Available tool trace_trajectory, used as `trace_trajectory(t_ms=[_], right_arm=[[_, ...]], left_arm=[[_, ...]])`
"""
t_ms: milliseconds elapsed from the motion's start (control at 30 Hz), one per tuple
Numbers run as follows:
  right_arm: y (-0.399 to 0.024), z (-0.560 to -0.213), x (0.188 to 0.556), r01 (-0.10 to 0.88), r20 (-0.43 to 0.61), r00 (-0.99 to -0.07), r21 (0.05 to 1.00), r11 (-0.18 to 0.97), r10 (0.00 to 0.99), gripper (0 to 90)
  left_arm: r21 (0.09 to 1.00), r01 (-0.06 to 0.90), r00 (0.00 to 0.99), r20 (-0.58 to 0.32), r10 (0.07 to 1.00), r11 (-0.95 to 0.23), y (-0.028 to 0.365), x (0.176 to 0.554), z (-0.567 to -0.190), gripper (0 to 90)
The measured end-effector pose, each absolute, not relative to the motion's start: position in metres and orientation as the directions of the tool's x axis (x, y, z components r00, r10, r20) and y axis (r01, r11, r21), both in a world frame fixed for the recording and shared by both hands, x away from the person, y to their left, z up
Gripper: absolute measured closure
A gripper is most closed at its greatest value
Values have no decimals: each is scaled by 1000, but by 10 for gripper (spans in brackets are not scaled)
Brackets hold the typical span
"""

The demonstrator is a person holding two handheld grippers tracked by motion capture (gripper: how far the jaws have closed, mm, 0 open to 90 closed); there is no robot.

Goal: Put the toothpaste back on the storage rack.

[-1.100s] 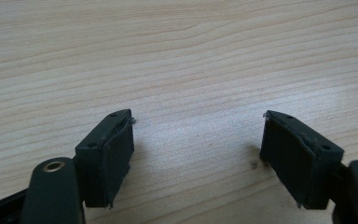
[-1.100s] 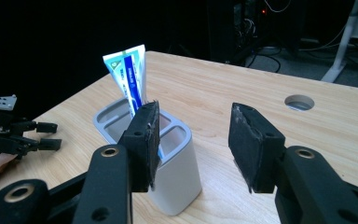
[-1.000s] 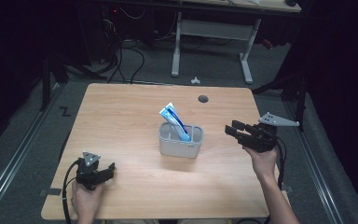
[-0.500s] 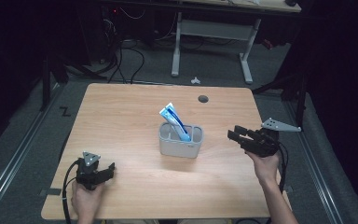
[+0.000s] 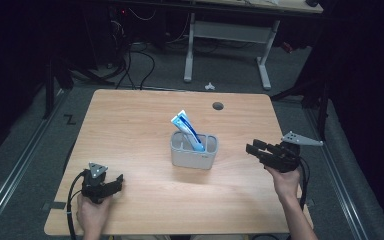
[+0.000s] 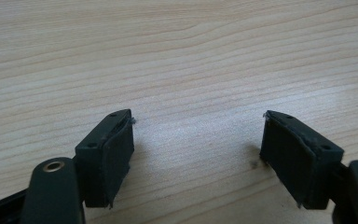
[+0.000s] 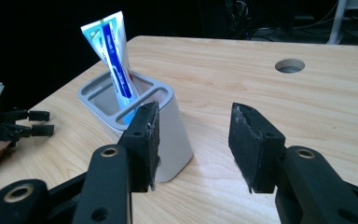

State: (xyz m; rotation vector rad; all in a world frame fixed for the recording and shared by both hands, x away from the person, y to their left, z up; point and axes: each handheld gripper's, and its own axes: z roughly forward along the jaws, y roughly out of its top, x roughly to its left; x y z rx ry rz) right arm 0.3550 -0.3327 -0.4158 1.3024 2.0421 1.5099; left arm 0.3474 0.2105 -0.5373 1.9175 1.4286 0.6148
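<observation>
A grey holder (image 5: 194, 152) with several slots stands in the middle of the wooden table (image 5: 130, 125). A blue and white toothpaste tube (image 5: 186, 128) leans in it, crimped end up. My right gripper (image 5: 254, 148) hovers to the right of the holder, open and empty, jaws pointing at it. In the right gripper view the holder (image 7: 168, 121) and tube (image 7: 112, 51) lie just past the left jaw. My left gripper (image 5: 119, 182) rests near the front left corner, open; in the left gripper view (image 6: 196, 135) bare wood lies between its jaws.
A round cable hole (image 5: 218, 106) sits in the table's far right part. Beyond the far edge stands a white desk frame (image 5: 227, 40) with cables on the dark floor. Bare wood lies between the holder and each gripper.
My right gripper has sunk a little and drifted toward the table's near side, its jaws the same width apart. The left gripper, holder and tube have not moved.
</observation>
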Motion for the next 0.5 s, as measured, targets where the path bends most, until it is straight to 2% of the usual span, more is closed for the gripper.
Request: trace_trajectory(t_ms=[500], right_arm=[[-338, -443, 355, 542, 295, -503, 840, 31, 813, 537]], left_arm=[[741, 646, 293, -16, 956, -185, 210, 347, -537, 259]])
